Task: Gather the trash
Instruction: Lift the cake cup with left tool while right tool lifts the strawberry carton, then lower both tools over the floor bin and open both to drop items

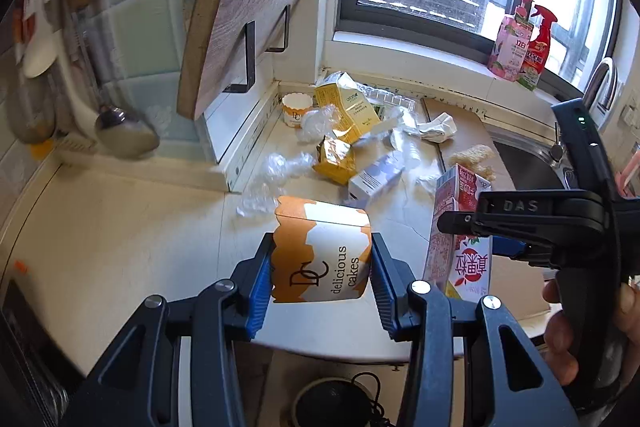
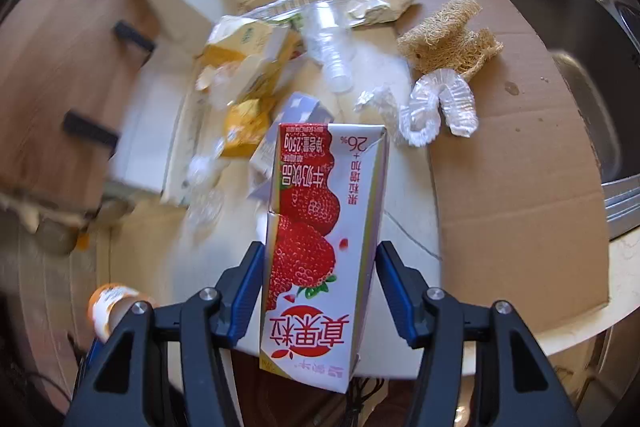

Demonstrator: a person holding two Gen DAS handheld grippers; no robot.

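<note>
Cake cup (image 1: 320, 251) in left tongs (image 1: 322, 277), over counter edge (image 1: 332, 343).

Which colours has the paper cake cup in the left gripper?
Orange and white, with dark lettering; the paper cake cup shows best in the left wrist view.

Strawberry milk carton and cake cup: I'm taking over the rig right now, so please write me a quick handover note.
Left claw: clamped on the orange-and-white paper cake cup, lifted off the counter.
Right claw: gripping the red-and-white strawberry milk carton, upside down.
Done: two items picked up, neither binned yet; no bin in view.
Left on the white counter: yellow snack bags, a second cake cup, a small lavender box, clear plastic wrappers, crumpled white paper, and a clear plastic bottle.
</note>
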